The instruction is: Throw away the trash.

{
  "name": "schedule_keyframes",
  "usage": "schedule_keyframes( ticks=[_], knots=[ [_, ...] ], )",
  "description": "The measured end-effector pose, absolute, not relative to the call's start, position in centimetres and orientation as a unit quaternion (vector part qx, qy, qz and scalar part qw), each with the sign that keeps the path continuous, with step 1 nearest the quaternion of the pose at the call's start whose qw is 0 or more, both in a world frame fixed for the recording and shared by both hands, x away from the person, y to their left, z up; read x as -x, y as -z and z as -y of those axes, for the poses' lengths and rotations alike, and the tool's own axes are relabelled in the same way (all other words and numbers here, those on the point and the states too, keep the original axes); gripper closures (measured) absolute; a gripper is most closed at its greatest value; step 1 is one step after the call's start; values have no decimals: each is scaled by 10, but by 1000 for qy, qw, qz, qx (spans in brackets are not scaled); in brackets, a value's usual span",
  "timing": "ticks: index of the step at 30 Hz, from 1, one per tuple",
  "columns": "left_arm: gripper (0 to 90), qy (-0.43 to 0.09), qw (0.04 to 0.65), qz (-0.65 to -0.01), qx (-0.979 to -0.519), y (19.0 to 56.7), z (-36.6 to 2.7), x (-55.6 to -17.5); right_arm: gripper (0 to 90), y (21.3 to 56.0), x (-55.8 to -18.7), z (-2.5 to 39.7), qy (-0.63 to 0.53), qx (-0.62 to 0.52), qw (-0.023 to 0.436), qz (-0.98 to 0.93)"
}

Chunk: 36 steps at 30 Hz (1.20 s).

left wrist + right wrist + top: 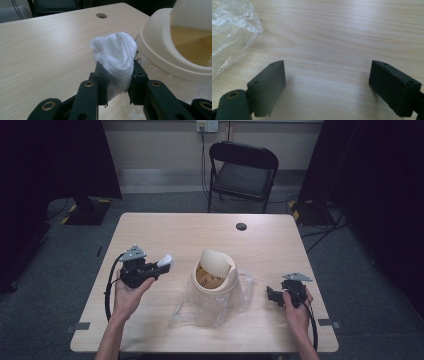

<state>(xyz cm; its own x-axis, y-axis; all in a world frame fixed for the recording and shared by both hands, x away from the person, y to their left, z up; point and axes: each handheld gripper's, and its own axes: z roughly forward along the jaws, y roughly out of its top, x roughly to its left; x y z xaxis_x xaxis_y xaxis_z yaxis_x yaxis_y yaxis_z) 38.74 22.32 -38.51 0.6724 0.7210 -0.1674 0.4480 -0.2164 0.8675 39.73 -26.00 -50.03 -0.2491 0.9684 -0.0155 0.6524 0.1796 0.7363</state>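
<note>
Where the high view cuts off at the bottom, we lose the person's forearms, and the dark curtains at both sides swallow the room's edges. The pale wooden surface stands on grey carpet, with a black folding chair beyond its far edge and a wall socket above that. A cream swing-lid bin sits near the middle on crumpled clear plastic. The left tool is held left of the bin, a white wad at its tip; the right tool is held right of the bin, low over the surface, but we cannot judge its opening from here.

In the left gripper view, we see the bin cut off at the right edge, its inside a blurred tan. The left tool is clamped on a crumpled white tissue, which bulges above the jaws, just beside the bin's base.

In the right gripper view, we see the plastic cropped at the upper left. The right tool stands wide apart over bare wood, holding nothing.
</note>
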Motion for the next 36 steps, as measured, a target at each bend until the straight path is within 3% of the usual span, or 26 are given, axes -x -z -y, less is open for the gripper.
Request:
schedule_keyframes(
  ticks=[20, 36],
  knots=[
    [730, -127, 516, -306, -790, 363, -174, -362, 131, 500, -397, 260, -314, -558, 252, -726],
    [725, -93, 513, -280, -806, 373, -141, -364, 131, 500, -397, 260, -314, -558, 252, -726]
  ],
)
